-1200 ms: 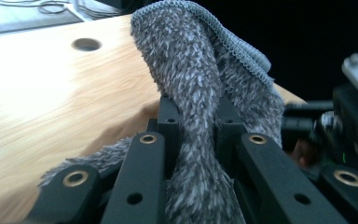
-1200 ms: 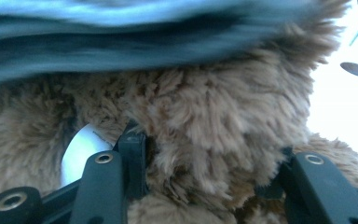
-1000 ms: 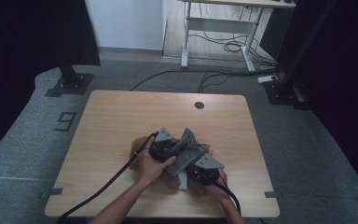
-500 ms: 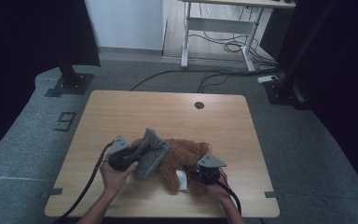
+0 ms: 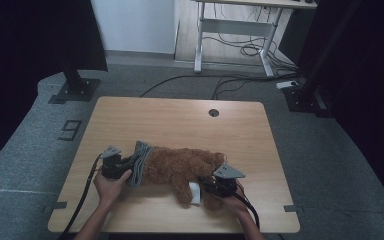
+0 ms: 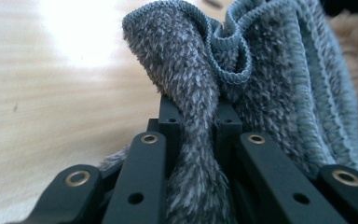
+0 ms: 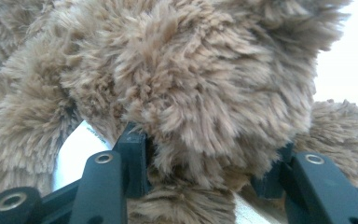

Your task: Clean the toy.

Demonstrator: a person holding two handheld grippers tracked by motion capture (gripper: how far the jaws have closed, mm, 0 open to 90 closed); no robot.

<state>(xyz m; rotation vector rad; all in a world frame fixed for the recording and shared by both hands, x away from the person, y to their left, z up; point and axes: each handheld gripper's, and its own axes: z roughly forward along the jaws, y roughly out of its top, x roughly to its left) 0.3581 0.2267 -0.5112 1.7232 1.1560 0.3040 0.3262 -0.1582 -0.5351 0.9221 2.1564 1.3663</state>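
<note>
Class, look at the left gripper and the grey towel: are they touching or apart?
Touching. In the left gripper view, the left gripper has both fingers pressed against a fold of the grey towel, pinching it between them.

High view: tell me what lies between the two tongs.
The brown plush toy lies between the left tongs and right tongs; a grey cloth drapes its left end.

Dim high view; glare on tabletop (image 6: 74, 42); soft close-ups

left gripper (image 5: 125, 167): black jaws, brass-ringed screw holes; grey plate; black cable
</note>
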